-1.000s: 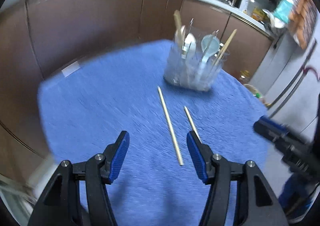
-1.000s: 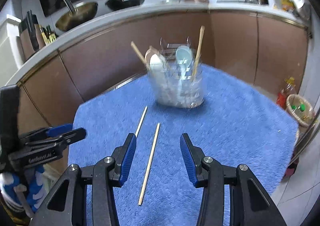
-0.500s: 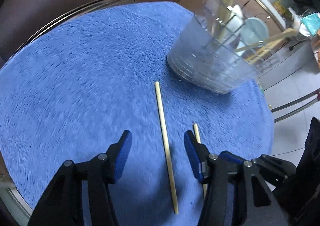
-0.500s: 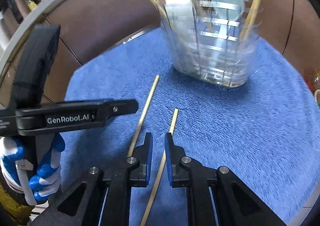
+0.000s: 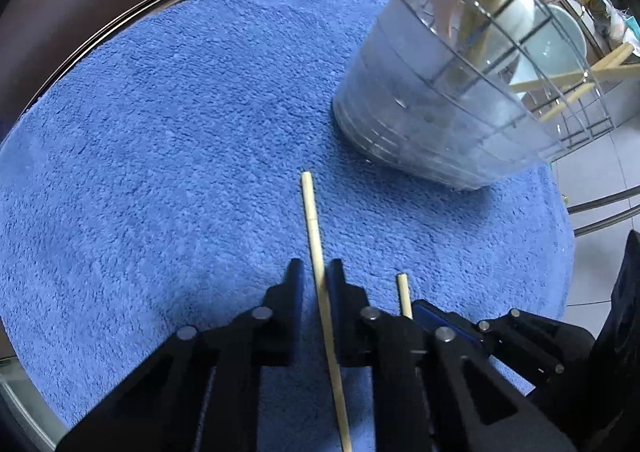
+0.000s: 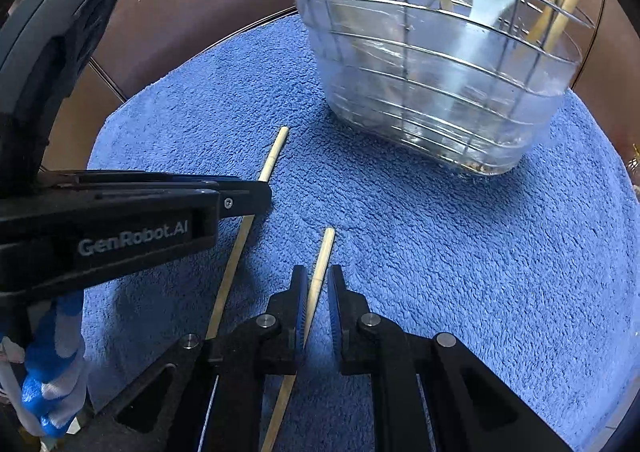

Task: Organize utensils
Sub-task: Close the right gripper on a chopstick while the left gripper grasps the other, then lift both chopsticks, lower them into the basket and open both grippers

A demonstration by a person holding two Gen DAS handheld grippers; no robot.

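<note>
Two chopsticks lying on the blue mat — left gripper (image 5: pixel 314 284) closing around one chopstick (image 5: pixel 314 236), right gripper (image 6: pixel 318 292) around the other chopstick (image 6: pixel 320 272); the holder (image 6: pixel 440 92) is carrying spoons already — neither stick lifted yet.

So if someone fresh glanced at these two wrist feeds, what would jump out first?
Probably the two wooden chopsticks lying on the blue towel: the left gripper straddles the longer chopstick, and the right gripper straddles the shorter chopstick, jaws nearly closed on each. Behind them stands the clear utensil holder, already holding spoons and chopsticks.
</note>
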